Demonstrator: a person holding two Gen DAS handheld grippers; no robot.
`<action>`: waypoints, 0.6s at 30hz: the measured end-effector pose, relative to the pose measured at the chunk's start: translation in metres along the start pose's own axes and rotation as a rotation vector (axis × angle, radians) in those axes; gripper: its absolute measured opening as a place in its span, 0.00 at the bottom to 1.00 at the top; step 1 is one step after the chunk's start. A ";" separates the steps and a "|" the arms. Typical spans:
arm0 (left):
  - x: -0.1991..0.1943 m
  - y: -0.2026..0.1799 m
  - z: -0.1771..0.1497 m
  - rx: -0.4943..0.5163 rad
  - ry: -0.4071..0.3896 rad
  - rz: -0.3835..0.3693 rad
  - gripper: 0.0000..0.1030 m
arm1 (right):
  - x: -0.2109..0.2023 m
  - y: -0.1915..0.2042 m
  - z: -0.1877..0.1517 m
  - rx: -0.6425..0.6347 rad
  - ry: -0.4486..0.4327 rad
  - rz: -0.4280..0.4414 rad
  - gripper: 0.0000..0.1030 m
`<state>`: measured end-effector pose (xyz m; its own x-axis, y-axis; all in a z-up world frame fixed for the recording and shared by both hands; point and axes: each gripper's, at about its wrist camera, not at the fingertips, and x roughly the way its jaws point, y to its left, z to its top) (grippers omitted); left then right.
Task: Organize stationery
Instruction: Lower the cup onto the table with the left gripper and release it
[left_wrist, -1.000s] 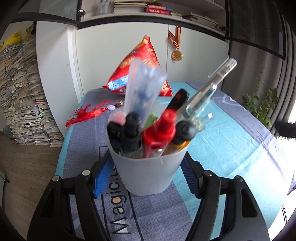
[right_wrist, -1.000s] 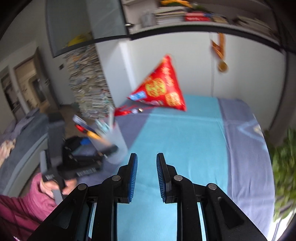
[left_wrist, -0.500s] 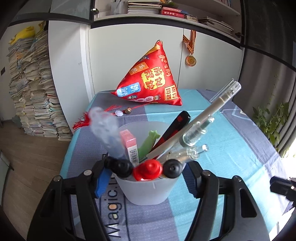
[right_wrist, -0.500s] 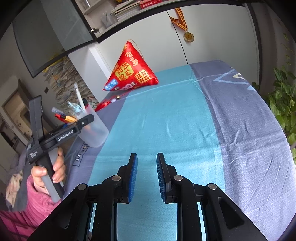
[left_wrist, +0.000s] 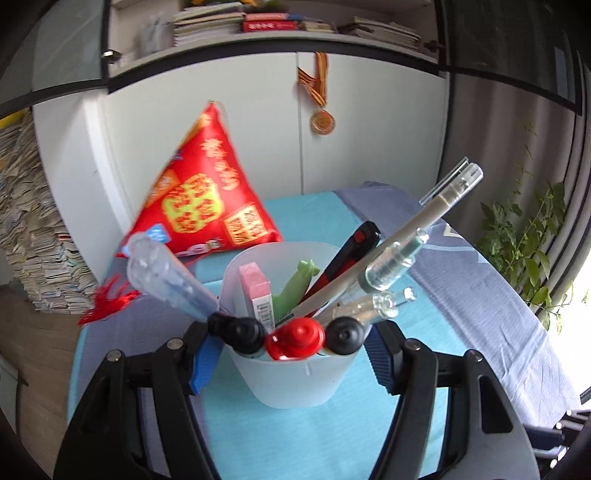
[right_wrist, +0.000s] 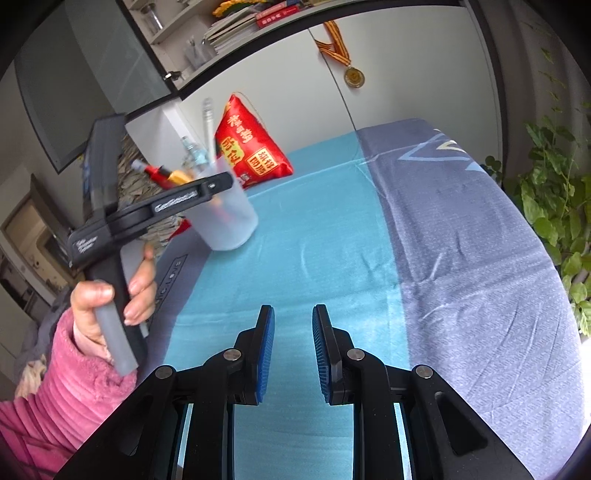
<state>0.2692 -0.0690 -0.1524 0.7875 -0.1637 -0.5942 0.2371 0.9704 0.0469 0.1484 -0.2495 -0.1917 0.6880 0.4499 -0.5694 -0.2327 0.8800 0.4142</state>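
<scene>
Your teal-and-grey cloth-covered tabletop (right_wrist: 332, 229) now lies under the translucent white plastic cup (left_wrist: 295, 376) of pens and markers: it has swung in from the left edge toward the middle, held clear of the cloth, so set-down looks next. Your left tool (left_wrist: 291, 354) pinches the cup's sides. Your right tool (right_wrist: 293, 350) hovers near the front edge, narrowly spread, empty.

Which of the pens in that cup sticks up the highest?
The long grey pen with the clear cap, leaning to the right out of the frosted cup. Its tip rises well above the red-and-black pen and the capped markers.
</scene>
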 end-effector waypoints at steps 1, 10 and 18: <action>0.006 -0.005 0.001 0.002 0.016 -0.011 0.64 | -0.001 -0.002 0.000 0.002 0.000 -0.003 0.21; 0.007 -0.014 -0.007 0.040 0.056 0.004 0.71 | -0.002 -0.006 0.009 0.028 -0.038 -0.135 0.21; -0.039 -0.007 -0.020 0.020 0.049 0.011 0.81 | -0.010 0.016 0.013 -0.034 -0.080 -0.193 0.21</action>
<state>0.2251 -0.0656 -0.1456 0.7615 -0.1437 -0.6320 0.2403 0.9682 0.0693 0.1465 -0.2416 -0.1705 0.7743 0.2597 -0.5771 -0.1129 0.9540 0.2778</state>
